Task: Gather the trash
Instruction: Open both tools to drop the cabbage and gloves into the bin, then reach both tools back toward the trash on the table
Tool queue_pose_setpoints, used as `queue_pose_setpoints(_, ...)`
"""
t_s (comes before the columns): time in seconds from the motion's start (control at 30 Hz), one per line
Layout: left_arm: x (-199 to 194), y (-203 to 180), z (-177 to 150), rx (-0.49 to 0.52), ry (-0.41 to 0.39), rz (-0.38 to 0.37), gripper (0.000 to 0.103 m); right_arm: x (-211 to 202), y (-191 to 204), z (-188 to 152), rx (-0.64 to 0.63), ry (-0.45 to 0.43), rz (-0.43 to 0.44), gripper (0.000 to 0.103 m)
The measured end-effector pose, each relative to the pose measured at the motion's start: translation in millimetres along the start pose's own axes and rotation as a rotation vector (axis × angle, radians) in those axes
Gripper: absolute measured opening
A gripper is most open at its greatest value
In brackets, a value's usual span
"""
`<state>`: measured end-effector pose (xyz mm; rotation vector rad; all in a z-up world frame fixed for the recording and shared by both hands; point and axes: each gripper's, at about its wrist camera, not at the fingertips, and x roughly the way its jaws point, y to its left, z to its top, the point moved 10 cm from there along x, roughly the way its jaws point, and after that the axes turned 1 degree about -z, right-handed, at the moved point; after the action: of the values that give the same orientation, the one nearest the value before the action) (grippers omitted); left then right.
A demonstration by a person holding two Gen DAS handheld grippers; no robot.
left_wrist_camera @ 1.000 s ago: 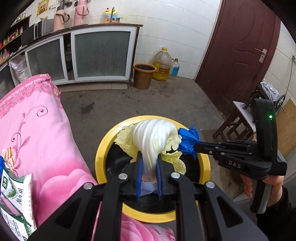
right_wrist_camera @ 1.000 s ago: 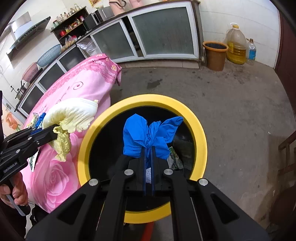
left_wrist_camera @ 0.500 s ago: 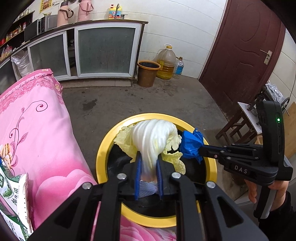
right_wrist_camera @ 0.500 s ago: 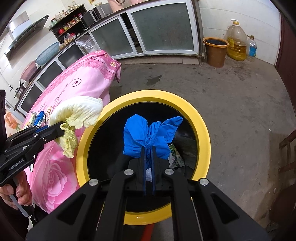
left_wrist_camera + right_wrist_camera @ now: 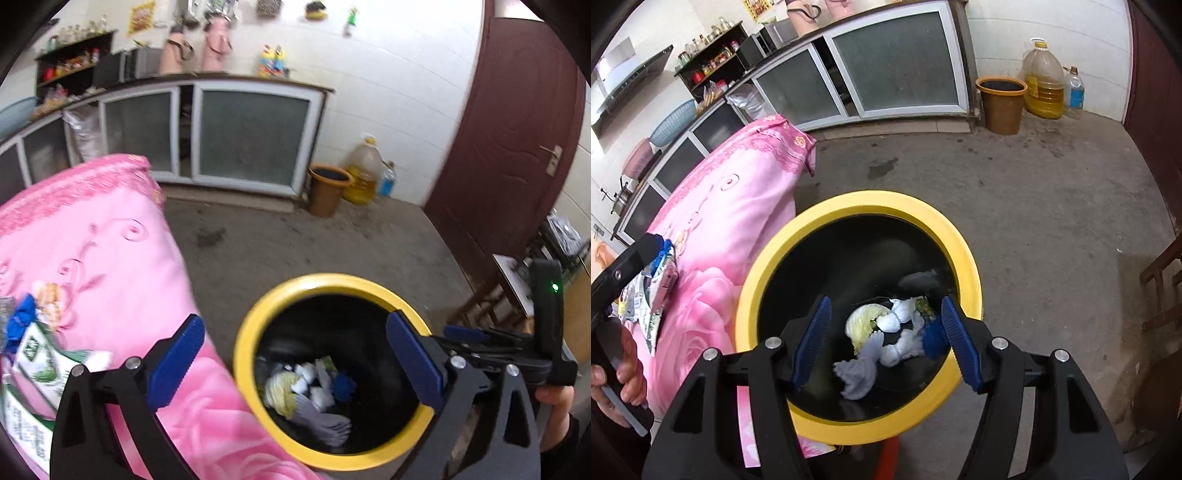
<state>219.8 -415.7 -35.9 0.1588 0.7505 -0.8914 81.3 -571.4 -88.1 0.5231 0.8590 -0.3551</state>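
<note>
Both grippers, left (image 5: 295,365) and right (image 5: 886,341), are spread, empty. Cabbage (image 5: 862,323) and blue wad (image 5: 932,339) are seen in the bin (image 5: 768,266) below. Wrappers (image 5: 33,365) left of left gripper are judged uncollected.

Both grippers — left (image 5: 299,365) and right (image 5: 886,343) — hover tilted downward, jaws spread wide, holding nothing.

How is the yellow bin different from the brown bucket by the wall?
The yellow bin has a bright yellow rim and black inside; the brown bucket is brown all over. The yellow bin stands beside the pink cloth; the brown bucket stands by the oil jug. The yellow bin shows trash inside; the bucket's inside looks dark. Both are round and open-topped.
</note>
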Motion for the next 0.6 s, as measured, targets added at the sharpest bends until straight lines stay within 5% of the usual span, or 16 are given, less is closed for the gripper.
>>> queue_pose_setpoints(0.3, -58, 55, 22, -0.037, -0.105, 0.133, 0.095, -19, 26, 17, -0.043, -0.067, 0.046, 0.06)
queue_pose_setpoints(0.6, -141, 139, -8, -0.087, -0.167, 0.263, 0.095, -18, 92, 25, -0.131, -0.056, 0.156, 0.06)
